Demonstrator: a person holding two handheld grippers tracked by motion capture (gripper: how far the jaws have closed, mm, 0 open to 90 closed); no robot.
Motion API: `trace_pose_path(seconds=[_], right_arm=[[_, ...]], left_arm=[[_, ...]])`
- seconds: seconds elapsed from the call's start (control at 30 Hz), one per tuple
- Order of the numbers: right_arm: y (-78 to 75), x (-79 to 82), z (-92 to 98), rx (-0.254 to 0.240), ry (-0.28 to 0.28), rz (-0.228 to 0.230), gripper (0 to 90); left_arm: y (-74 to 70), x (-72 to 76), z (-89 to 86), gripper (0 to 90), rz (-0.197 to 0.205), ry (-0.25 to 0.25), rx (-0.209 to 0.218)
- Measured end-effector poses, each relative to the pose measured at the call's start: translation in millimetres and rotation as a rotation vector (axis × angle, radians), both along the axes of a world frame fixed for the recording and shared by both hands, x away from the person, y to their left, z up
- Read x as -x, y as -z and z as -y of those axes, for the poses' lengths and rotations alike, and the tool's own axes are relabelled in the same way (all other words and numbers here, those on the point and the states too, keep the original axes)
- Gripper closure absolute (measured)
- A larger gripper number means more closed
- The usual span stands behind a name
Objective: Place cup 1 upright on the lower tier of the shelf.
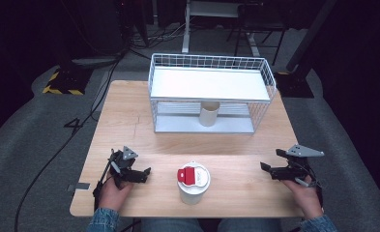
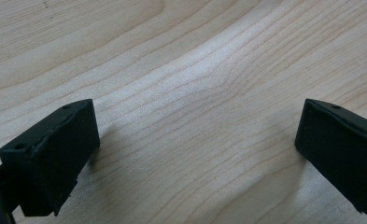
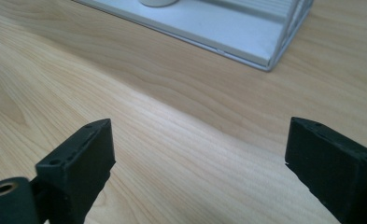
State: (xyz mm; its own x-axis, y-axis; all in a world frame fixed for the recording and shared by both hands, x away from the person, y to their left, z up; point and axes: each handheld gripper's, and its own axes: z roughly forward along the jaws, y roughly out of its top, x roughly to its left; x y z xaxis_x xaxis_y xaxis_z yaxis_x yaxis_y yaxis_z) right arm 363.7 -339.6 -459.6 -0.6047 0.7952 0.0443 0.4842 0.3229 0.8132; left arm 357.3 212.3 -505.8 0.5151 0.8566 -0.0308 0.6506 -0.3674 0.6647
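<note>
Now the left claw rests low on the counter near its front-left edge, jaws wide apart with bare wood between them. Just right of it, well clear, a white cup with a red-tabbed lid stands near the front edge. Behind it a second cup sits under the wire rack's shelf, its top hidden. At the right edge, the right claw hovers with jaws spread and nothing between them; the rack's base corner is cut off in its view.
</note>
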Motion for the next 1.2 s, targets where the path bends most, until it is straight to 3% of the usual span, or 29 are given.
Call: trace_pose_path(seconds=[0.23,0.6,0.77,0.9,1.07,1.2], right_arm=[[21.5,3.0,11.5,-0.007,0.031,-0.051,7.5],[41.9,-2.2,22.4,0.054,0.070,-0.160,0.0],[43.6,-2.3,23.8,0.075,0.090,-0.142,0.0],[46.1,-0.8,20.7,0.135,0.080,-0.104,0.0],[46.2,-0.4,20.3,0.133,0.082,-0.107,0.0],[46.2,-0.2,20.1,0.132,0.085,-0.107,0.0]], left_arm=[[0.0,0.0,0.0,0.4,0.000,0.000,0.001],[0.0,0.0,0.0,0.4,0.000,-0.001,0.001],[0.1,0.0,0.0,0.4,0.000,0.000,0.001],[0.0,0.0,-0.1,0.4,0.000,0.000,-0.001],[0.0,0.1,0.0,0.4,0.000,-0.001,-0.001],[0.0,2.7,2.4,0.4,0.001,-0.042,-0.002]])
